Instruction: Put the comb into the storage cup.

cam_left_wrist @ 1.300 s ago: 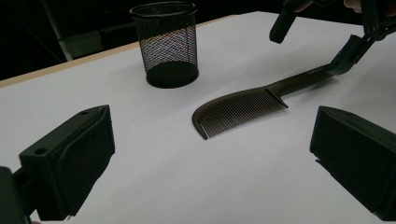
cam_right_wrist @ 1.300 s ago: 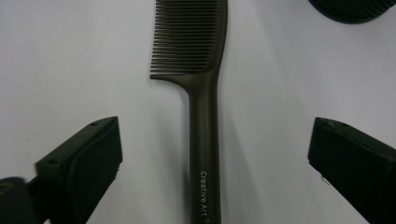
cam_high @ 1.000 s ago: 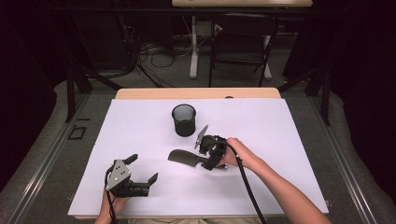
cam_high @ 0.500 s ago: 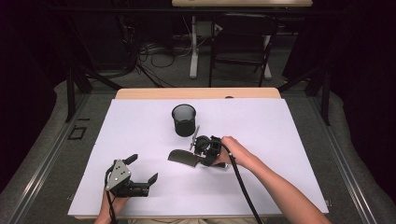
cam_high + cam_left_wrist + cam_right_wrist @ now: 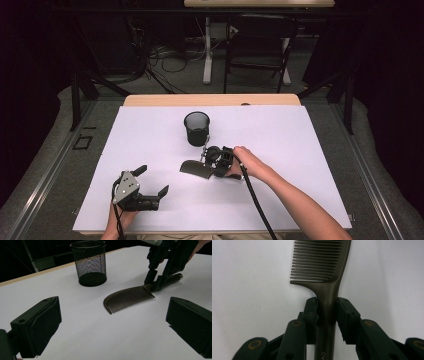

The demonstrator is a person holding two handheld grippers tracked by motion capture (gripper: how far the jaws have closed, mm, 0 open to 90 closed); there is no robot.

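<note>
A dark brown comb (image 5: 194,169) lies flat on the white table cover, teeth toward the table's left. My right gripper (image 5: 209,163) comes at it from the right. Its jaws have just been closing, and in the right gripper view both pads press the comb's handle (image 5: 326,312) just behind the teeth (image 5: 317,262). The left gripper view shows this grip (image 5: 153,283) on the comb (image 5: 130,298) from farther off. My left gripper (image 5: 152,180) rests near the front left of the cover, its jaws wide apart (image 5: 113,325) with nothing between them.
A black mesh pen cup (image 5: 196,128) stands upright just behind the comb, also seen in the left gripper view (image 5: 89,262). The white cover (image 5: 300,150) spans the table, with a wooden edge at the back. Chairs and cables lie beyond in the dark.
The right gripper's jaws have narrowed from wide apart onto the comb's handle, and that hand has edged slightly left. The left gripper has stayed put.
</note>
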